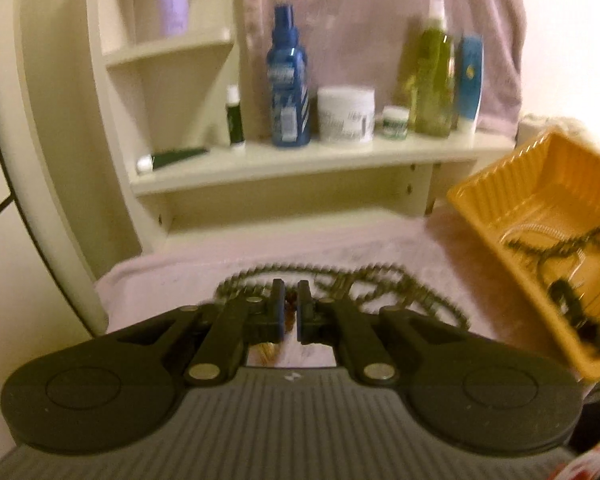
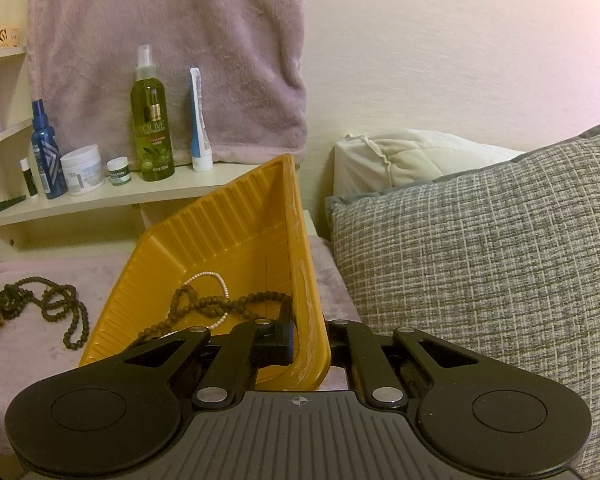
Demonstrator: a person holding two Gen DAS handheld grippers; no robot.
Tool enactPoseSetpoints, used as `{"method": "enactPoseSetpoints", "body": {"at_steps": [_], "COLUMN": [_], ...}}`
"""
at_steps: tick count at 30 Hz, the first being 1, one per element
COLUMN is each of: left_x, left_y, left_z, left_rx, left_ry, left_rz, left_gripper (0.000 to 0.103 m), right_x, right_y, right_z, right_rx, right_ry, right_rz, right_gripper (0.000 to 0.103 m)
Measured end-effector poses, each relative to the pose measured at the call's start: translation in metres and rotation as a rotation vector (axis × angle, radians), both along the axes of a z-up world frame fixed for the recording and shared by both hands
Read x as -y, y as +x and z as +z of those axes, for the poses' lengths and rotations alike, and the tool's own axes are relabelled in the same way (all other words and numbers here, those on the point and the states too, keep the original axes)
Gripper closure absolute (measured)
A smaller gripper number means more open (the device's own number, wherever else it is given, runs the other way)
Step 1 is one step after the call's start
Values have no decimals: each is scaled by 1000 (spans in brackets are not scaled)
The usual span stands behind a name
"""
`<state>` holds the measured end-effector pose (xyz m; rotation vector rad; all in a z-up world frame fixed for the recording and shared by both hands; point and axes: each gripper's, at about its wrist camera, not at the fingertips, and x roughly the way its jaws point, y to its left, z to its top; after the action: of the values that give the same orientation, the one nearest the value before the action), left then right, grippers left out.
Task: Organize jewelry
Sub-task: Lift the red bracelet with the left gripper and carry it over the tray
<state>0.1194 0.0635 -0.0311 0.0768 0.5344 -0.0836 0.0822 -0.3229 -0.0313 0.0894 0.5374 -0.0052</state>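
The right gripper (image 2: 306, 338) clamps the tilted yellow tray (image 2: 236, 220); its beads (image 2: 220, 304) may spill. The left gripper (image 1: 291, 312), nearly closed, pinches the necklace (image 1: 380, 280) on the towel's (image 1: 180, 280) near edge.

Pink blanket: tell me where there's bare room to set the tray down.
Bare blanket lies in front of the loose bead necklace, and a strip runs between the yellow tray and grey pillow. The shelf is crowded with bottles.
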Motion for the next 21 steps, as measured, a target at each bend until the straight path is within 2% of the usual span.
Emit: {"method": "enactPoseSetpoints", "body": {"at_steps": [10,21], "left_x": [16,78], "left_y": [4,2], "left_z": [38,60], "left_rx": [50,48], "left_ry": [-84,-146], "left_rz": [-74,-243], "left_gripper": [99,99], "right_x": [-1,-1], "right_y": [-1,-1], "right_z": [1,1], "right_rx": [6,9], "right_ry": [11,24], "right_rz": [-2,-7], "right_gripper": [96,96]}}
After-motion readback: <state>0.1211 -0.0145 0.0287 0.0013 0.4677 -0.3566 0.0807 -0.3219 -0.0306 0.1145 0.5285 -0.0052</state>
